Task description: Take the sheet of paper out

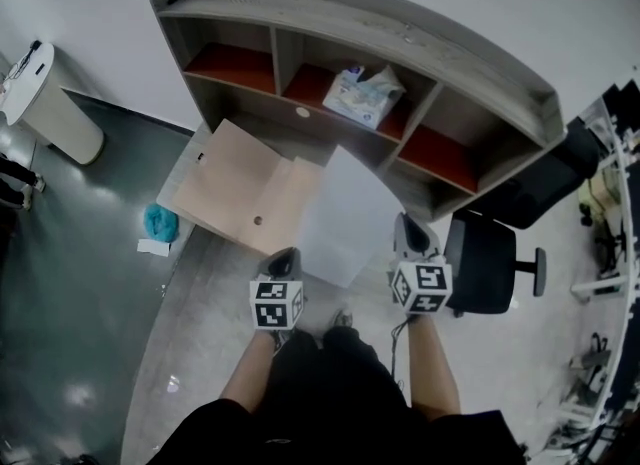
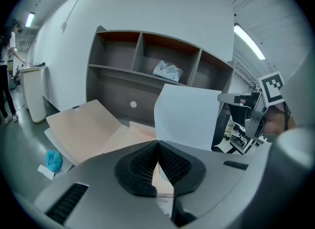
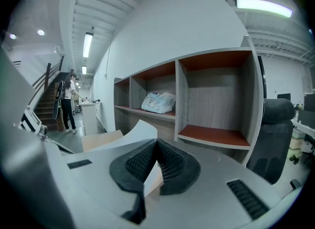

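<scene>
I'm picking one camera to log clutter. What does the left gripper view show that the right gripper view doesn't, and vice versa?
Only the left gripper view: a crumpled teal cloth on the floor.
Only the right gripper view: a staircase at far left.
Both: the white sheet of paper clamped in shut jaws, the grey wooden shelf unit, the white plastic bag in its middle compartment.
</scene>
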The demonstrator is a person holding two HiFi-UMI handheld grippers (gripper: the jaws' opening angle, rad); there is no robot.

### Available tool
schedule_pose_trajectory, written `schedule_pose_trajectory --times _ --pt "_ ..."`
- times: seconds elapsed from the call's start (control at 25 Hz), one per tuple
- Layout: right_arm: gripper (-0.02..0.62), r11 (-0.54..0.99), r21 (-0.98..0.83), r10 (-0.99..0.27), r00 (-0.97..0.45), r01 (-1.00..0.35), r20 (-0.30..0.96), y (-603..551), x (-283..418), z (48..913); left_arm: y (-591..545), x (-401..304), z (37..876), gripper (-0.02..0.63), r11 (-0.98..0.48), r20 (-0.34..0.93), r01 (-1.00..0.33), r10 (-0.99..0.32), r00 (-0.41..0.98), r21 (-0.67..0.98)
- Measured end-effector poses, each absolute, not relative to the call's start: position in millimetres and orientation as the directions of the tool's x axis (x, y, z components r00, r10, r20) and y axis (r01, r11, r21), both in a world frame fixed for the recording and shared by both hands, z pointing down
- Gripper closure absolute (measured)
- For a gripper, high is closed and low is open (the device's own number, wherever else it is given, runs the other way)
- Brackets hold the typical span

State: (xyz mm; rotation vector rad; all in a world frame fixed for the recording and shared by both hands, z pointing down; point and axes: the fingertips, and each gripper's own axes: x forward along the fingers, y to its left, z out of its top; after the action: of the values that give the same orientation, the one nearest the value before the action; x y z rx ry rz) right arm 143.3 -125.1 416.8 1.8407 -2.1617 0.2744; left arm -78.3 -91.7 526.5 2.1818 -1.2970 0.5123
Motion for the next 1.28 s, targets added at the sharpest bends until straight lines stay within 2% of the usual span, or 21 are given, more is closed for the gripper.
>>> schedule_pose_trajectory --times 0.56,1.28 --pt "0.580 0.174 0.053 -0.937 -0.149 -0.983 0.317 -122 190 412 -81 -33 528 0.563 -0.362 0.567 -0.899 -0.698 0.436 0.245" --pt "0.580 0.184 0.043 -0.936 -0.162 -0.982 0.311 -121 189 411 -76 -26 521 0.561 -0.378 0.557 -0.897 -0.705 0.439 0.229"
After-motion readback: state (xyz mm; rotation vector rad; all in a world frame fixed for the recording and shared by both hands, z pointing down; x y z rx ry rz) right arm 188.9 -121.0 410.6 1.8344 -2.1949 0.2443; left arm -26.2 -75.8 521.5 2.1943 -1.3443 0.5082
